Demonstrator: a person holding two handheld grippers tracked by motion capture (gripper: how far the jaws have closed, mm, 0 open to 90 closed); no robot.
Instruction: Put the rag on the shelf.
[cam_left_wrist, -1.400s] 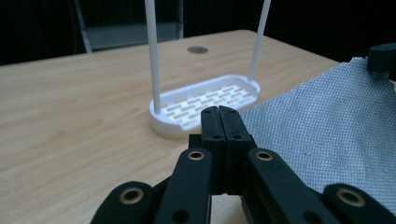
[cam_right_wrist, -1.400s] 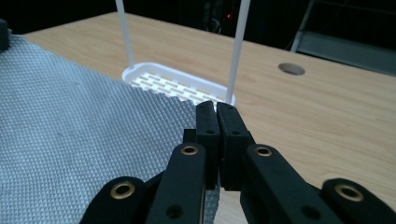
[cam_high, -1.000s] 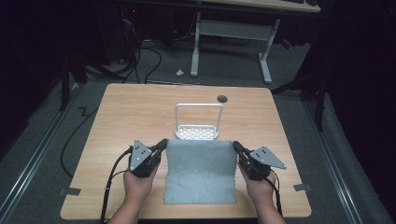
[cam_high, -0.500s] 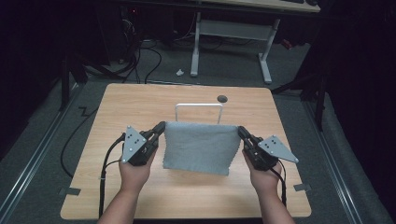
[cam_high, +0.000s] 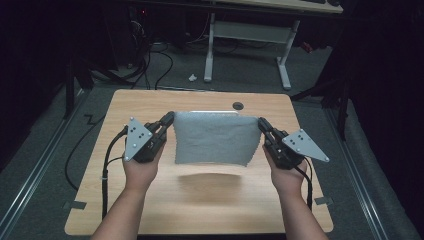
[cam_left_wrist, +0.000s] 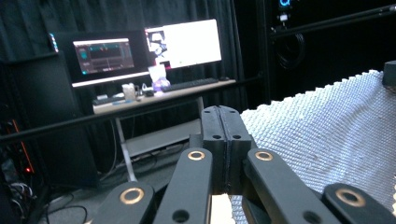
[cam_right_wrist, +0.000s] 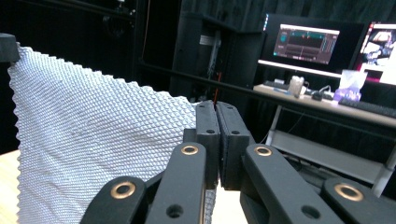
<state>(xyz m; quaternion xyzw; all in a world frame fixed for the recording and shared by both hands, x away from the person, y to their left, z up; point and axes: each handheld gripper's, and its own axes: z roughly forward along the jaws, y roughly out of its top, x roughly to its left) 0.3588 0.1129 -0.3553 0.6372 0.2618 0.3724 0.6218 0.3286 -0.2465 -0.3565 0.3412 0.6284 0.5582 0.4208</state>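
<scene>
Holding a grey waffle-weave cloth (cam_high: 216, 138) up above the wooden table (cam_high: 150, 200).
From left to right, we have our left gripper (cam_high: 167, 120) clenched on the cloth's upper left corner, the cloth hanging flat between the tongs and clear of the table, casting a shadow on it, and our right gripper (cam_high: 262, 123) clenched on the upper right corner, both hands raised over the table.

high view looks down; claw views face level, sharing cloth (cam_high: 215, 137).
</scene>
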